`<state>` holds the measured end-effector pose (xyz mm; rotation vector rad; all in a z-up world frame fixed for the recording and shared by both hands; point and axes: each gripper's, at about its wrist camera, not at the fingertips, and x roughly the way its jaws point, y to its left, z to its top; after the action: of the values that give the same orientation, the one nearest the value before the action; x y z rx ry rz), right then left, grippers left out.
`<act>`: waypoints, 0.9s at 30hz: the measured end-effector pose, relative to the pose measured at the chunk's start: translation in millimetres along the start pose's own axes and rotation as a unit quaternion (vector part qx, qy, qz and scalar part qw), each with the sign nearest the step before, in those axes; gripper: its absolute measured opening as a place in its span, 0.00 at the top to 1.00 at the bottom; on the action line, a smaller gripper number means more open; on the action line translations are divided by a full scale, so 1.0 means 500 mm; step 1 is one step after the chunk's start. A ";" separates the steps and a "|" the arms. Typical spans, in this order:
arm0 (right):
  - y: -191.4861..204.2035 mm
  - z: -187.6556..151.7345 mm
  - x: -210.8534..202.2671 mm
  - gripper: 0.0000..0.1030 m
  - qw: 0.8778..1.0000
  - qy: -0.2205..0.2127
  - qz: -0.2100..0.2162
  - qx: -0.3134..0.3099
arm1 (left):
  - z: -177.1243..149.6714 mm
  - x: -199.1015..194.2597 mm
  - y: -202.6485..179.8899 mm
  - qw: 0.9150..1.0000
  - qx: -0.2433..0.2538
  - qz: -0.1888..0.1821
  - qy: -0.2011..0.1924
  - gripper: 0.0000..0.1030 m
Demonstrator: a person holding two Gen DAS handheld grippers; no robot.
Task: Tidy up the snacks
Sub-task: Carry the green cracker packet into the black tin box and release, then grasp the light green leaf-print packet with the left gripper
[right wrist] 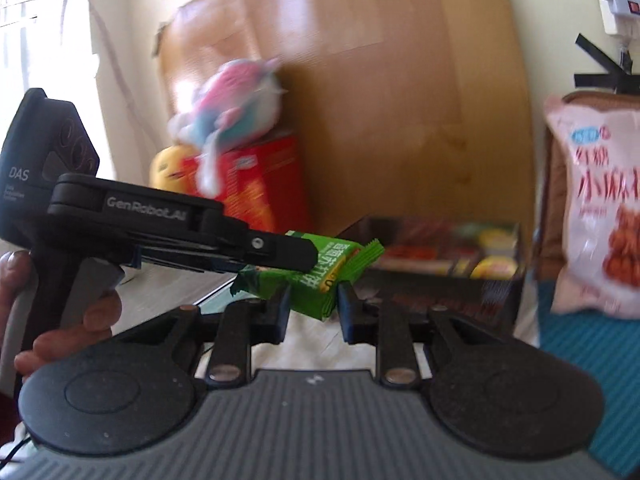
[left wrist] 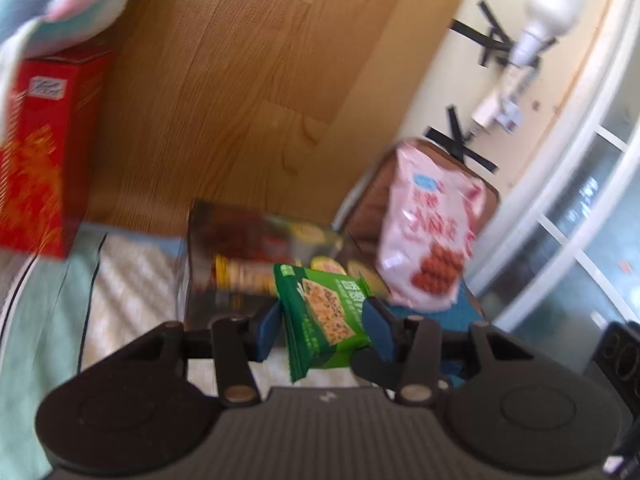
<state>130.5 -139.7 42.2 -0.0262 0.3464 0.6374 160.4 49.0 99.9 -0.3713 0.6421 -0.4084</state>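
My left gripper [left wrist: 325, 322] is shut on a green cracker packet [left wrist: 324, 316] and holds it in the air in front of a dark snack box [left wrist: 224, 248]. In the right wrist view the left gripper [right wrist: 292, 254] comes in from the left, clamping the same green packet [right wrist: 324, 268]. My right gripper [right wrist: 313, 306] has its blue pads on either side of the packet's lower corner and looks shut on it. The dark box [right wrist: 448, 256] holds several small snack packs. A large pink snack bag [left wrist: 428, 232] leans behind it, also seen in the right wrist view [right wrist: 596, 216].
A red carton [left wrist: 40, 152] stands at left with a pastel plush toy [left wrist: 68, 4] on top; both show in the right wrist view [right wrist: 260, 184], [right wrist: 236, 96]. A wooden board [left wrist: 256, 80] backs the scene. A brown cushion [left wrist: 376, 204] props the pink bag. A blue mat [right wrist: 588, 360] lies at right.
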 end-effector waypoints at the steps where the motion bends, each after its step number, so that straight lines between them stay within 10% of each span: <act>1: -0.014 0.008 0.018 0.73 1.000 0.000 -0.007 0.001 | 0.012 0.023 0.005 1.000 -0.002 0.005 -0.002 0.55; 11: -0.100 0.020 0.129 0.64 0.996 0.013 -0.083 0.040 | 0.041 0.142 0.076 0.998 -0.034 0.054 -0.005 0.43; 17: -0.113 -0.016 0.023 0.56 0.994 0.017 -0.036 0.101 | -0.026 0.020 0.100 0.999 -0.048 0.013 -0.017 0.37; 27: 0.032 -0.164 -0.040 0.33 0.977 0.180 0.103 0.056 | -0.221 -0.116 0.140 0.995 -0.085 0.014 0.048 0.33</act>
<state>80.5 -149.0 -27.3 0.0034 0.7424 0.8194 65.0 113.7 14.9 -0.5065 0.7780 -0.3482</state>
